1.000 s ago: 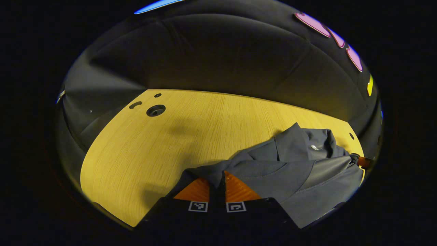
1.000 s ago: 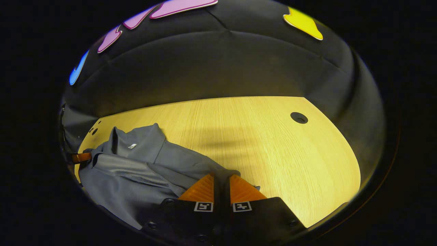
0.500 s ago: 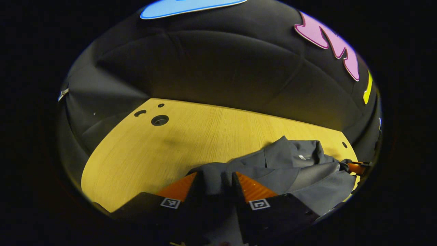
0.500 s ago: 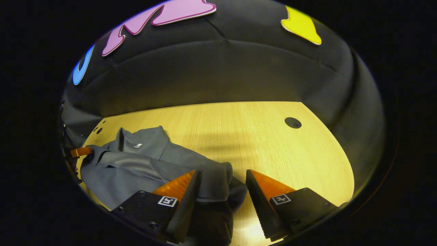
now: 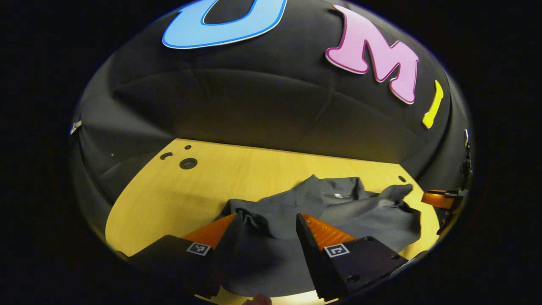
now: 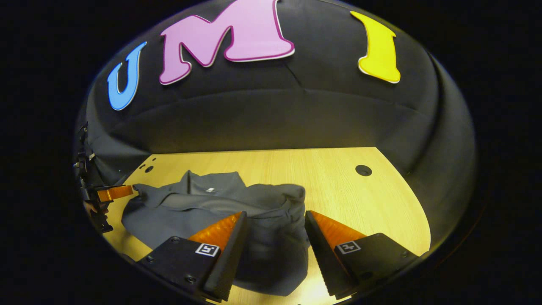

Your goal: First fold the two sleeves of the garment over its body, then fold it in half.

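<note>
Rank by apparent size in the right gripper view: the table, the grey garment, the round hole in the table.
1. table
2. grey garment, though it lies nearer the camera
3. round hole, clearly smallest

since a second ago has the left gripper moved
Yes. The left gripper has opened, released the garment and pulled back and tilted up; the table hole sits lower in view.

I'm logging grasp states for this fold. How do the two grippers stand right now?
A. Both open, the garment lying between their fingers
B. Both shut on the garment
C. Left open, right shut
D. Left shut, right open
A. The left gripper and the right gripper each show a wide gap between their fingers, with the grey garment lying loose on the table, not pinched.
</note>
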Available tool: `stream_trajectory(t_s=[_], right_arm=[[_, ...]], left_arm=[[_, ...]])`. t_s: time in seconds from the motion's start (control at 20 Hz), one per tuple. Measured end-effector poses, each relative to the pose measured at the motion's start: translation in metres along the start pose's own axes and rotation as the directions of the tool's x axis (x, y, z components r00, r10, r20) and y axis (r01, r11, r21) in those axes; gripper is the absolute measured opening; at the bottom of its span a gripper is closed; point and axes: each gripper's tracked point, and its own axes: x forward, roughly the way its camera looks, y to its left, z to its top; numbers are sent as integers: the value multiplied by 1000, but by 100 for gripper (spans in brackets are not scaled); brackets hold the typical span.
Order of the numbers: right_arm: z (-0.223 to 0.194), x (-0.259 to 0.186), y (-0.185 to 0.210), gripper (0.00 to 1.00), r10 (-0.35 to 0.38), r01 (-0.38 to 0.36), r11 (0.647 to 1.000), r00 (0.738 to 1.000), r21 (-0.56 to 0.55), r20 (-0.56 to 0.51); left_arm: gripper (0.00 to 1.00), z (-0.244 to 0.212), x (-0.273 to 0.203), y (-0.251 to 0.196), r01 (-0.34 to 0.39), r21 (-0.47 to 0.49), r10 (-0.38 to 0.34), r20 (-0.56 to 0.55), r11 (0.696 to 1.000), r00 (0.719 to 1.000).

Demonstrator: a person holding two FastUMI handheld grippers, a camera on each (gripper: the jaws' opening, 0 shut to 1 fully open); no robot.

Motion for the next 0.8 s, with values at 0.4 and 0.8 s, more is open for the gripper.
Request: stream_trajectory(t_s=[0.4, 0.8], right_arm=[[7, -80, 42, 84, 43, -44, 999, 997, 11, 68], [3, -151, 53, 86, 58, -57, 998, 993, -12, 105]], left_arm=[[85, -2, -88, -29, 56, 31, -57, 46, 998, 997], [85, -23, -159, -53, 89, 38, -91, 44, 995, 995]])
